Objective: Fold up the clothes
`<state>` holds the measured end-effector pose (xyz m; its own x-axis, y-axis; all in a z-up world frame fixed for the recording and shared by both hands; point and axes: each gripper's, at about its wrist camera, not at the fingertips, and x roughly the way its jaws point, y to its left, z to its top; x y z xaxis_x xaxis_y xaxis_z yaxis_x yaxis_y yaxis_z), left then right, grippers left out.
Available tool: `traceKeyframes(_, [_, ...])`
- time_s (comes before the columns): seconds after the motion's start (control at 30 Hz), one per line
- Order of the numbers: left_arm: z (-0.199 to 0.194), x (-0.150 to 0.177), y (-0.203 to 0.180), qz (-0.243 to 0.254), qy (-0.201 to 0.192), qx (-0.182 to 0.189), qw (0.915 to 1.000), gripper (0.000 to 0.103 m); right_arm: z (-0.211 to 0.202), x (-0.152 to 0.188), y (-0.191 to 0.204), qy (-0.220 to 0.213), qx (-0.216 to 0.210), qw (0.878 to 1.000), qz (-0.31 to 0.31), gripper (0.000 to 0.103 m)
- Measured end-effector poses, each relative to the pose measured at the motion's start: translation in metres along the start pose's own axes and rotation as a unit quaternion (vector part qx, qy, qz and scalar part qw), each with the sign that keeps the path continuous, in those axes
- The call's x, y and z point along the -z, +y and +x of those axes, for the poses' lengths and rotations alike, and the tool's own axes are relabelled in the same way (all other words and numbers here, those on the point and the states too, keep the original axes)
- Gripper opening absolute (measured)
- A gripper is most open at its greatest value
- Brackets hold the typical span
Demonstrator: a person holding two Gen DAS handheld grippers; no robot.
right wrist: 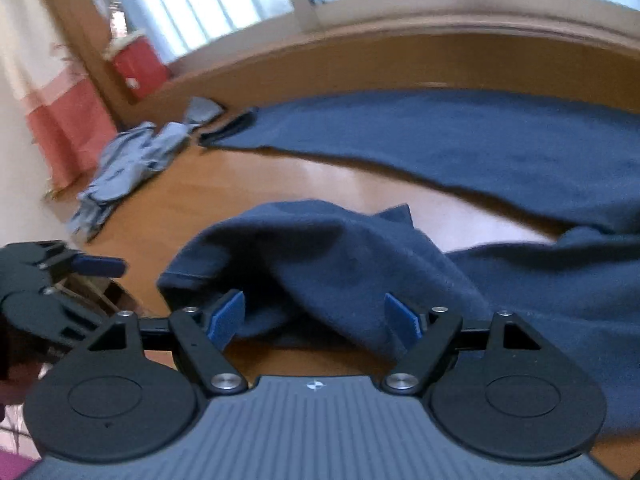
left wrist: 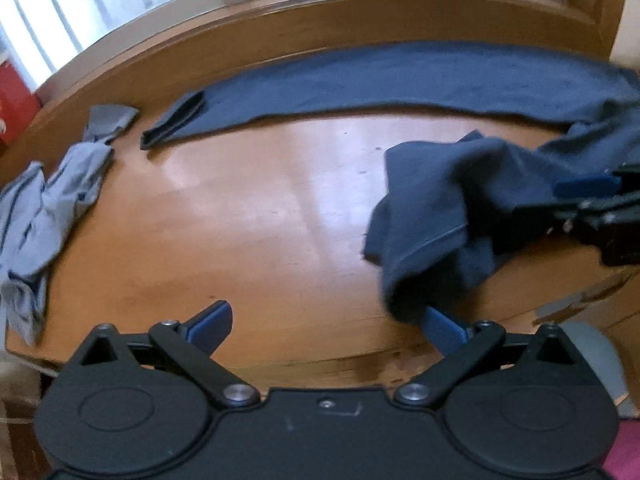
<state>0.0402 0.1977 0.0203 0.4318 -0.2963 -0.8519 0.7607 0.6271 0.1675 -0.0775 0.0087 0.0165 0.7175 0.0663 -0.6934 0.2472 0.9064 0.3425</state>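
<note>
While both grippers hung over the wooden table (left wrist: 260, 208), the left gripper (left wrist: 326, 322) stood wide and empty, and the right gripper (right wrist: 316, 316) stood wide with a bunched fold of the navy garment (right wrist: 460, 152) between its pads. A gray garment (left wrist: 48, 200) lay crumpled at the far left, and a red box (right wrist: 138, 66) stood by the window.

The navy garment (left wrist: 440, 208) runs out past the right edge of both views, so its full shape cannot be told, and its bunched fold hides the tip of the left gripper's (left wrist: 328, 320) right-hand finger and the table (left wrist: 260, 208) beneath. In the right wrist view the same fold lies between and ahead of the right gripper's (right wrist: 316, 316) fingers, hiding whatever is under it. Far off to the left of the fingers, the grey clothes (left wrist: 44, 208) are cut by the frame edge, and everything is smeared by motion blur.
</note>
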Motion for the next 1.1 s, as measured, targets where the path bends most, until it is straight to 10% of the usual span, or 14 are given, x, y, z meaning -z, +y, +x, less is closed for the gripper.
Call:
traceKeyframes(0.6, [0.061, -0.014, 0.125, 0.138, -0.026, 0.098, 0.9852, 0.101, 0.032, 0.010, 0.146, -0.082, 0.208, 0.967, 0.120, 0.079])
traceKeyframes(1.1, [0.065, -0.020, 0.146, 0.168, -0.015, 0.141, 0.9756, 0.101, 0.075, 0.010, 0.168, -0.043, 0.255, 0.955, 0.148, 0.079])
